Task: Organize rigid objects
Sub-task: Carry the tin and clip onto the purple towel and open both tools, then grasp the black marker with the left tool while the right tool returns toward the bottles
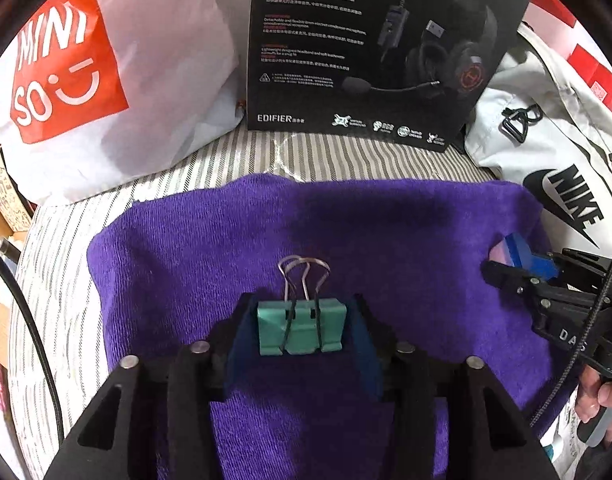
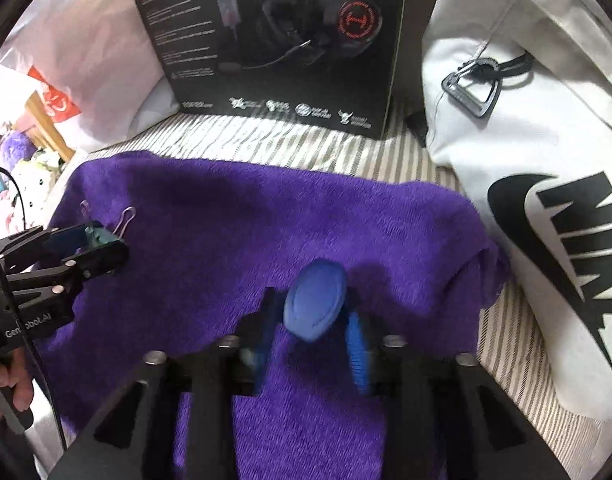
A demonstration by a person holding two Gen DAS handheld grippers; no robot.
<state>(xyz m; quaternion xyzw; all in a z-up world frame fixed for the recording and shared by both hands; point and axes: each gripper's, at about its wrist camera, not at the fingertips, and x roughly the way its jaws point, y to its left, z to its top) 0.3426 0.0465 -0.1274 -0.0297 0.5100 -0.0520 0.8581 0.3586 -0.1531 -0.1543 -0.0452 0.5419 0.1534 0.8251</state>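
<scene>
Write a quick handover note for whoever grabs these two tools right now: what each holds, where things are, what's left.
Left tool: shut on the green binder clip, just above the purple towel.
Right tool: shut on a blue oval object, also over the towel.
Done: both items picked up.
Left: both still need setting down; no sorted spot visible yet.
Behind the towel: headset box, white sports bag, shopping bag.
</scene>
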